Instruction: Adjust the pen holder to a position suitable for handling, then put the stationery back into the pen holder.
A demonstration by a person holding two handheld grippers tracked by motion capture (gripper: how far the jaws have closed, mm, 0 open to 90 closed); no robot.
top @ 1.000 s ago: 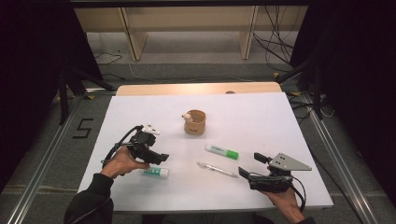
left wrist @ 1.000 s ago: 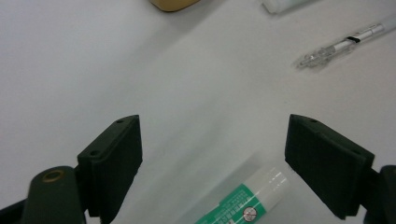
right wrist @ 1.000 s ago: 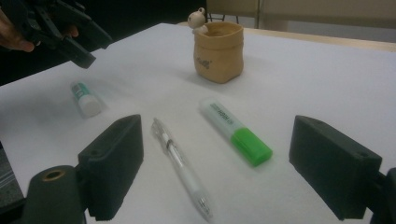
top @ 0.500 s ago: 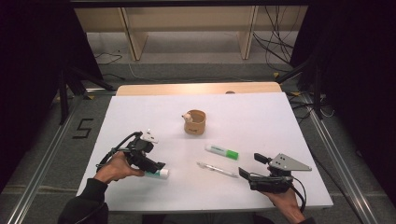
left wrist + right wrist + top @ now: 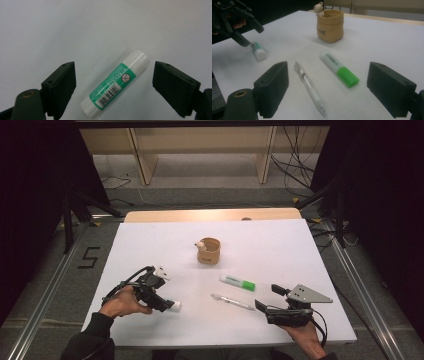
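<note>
Glue stick point(image 5: 115, 85) lies slantwise between left gripper's point(image 5: 113, 82) wide-open jaws, seemingly untouched

Surface point(image 5: 300, 245): plain white, with a pale wood strip along the far edge.

Glue stick point(image 5: 116, 83): white body and cap, green label with white print, a black barcode on a white patch, and a small red-ringed round symbol.

Highlighter point(image 5: 338, 68): white barrel with green lettering, bright green cap.

Pen point(image 5: 310, 86): clear, colourless barrel, whitish inside.

Pouch point(image 5: 330, 25): tan-brown, with a small dark logo on its front and a cream-coloured figure at the rim.

Left tongs point(image 5: 113, 87): matt black jaws, brass-coloured rivet on the arm.

Right tongs point(image 5: 329, 90): likewise black; grey plate on top in the high view.
</note>
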